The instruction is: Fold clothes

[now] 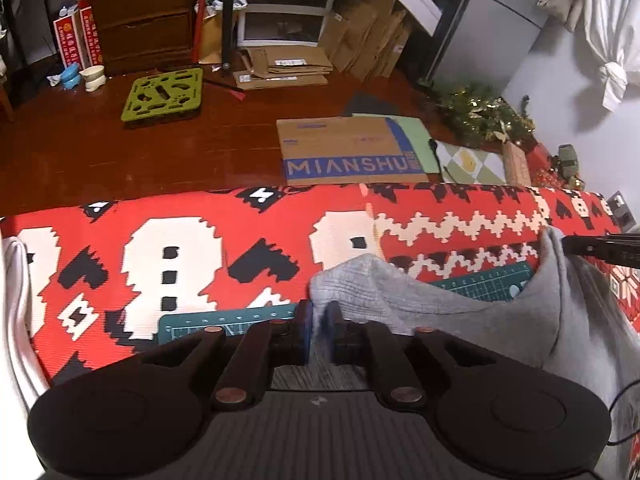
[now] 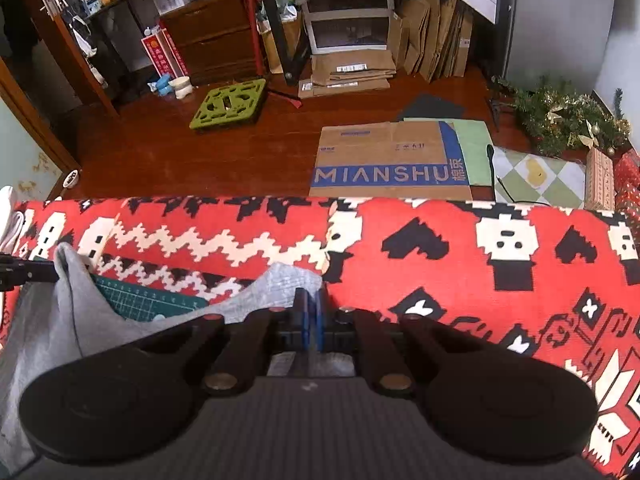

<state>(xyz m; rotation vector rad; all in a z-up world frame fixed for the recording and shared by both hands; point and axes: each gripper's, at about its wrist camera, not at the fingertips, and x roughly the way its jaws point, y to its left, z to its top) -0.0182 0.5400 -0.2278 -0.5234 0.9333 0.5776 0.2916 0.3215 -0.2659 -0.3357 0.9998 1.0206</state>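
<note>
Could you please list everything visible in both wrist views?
garment: one, grey, lifted over the cloth between both grippers
cloth: one, red with black and white pattern, covering the work surface
mat: one, green with grid, partly under the garment
carton: one, brown and blue, flat on the floor
tray: one, lime green, floor at left
bowls: two, blue and white, floor by the drawers
garland: one, green and gold, floor at right
left gripper: black, jaws close around a garment edge
right gripper: black, jaws shut on the garment
</note>
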